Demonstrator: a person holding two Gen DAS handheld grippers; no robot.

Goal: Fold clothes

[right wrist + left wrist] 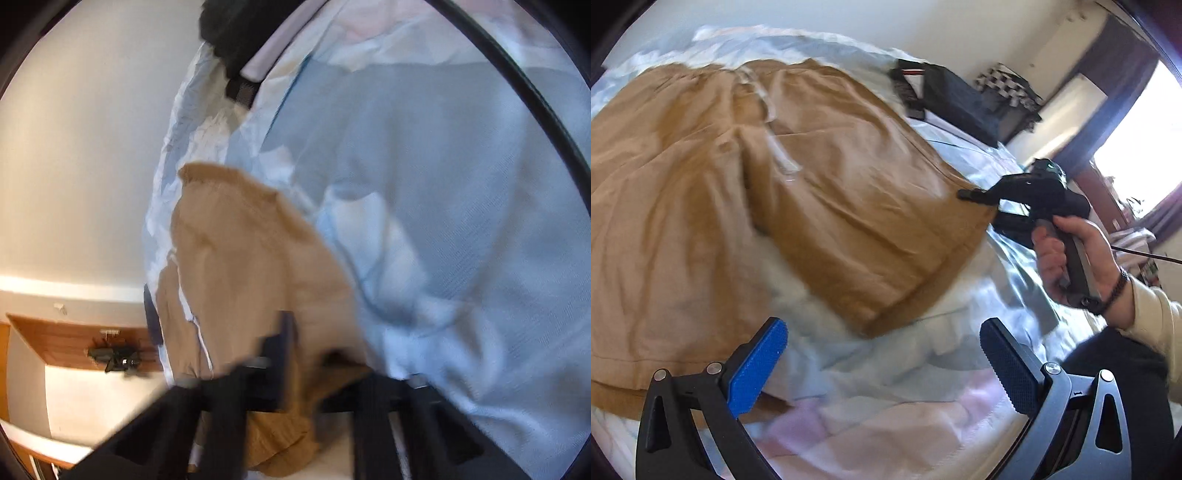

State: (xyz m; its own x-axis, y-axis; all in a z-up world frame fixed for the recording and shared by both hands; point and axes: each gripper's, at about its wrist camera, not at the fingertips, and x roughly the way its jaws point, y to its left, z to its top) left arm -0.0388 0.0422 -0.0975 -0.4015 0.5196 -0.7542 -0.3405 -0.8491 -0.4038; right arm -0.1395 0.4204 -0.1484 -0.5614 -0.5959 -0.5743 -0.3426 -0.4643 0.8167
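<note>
Tan drawstring shorts of soft cotton (820, 192): light, limp, crease-prone. Right gripper (975, 195) clamped on hem corner, right of frame; left gripper (882, 354) wide, empty, near lower hem — grip there.

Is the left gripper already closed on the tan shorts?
No. The left gripper has its blue pads spread wide above the bedsheet, gripping nothing, while the tan shorts lie ahead.

No lettering, label, brand mark or number can be read anywhere in either view; the fabrics, walls and furnishings carry no writing sharp enough to make out.
</note>
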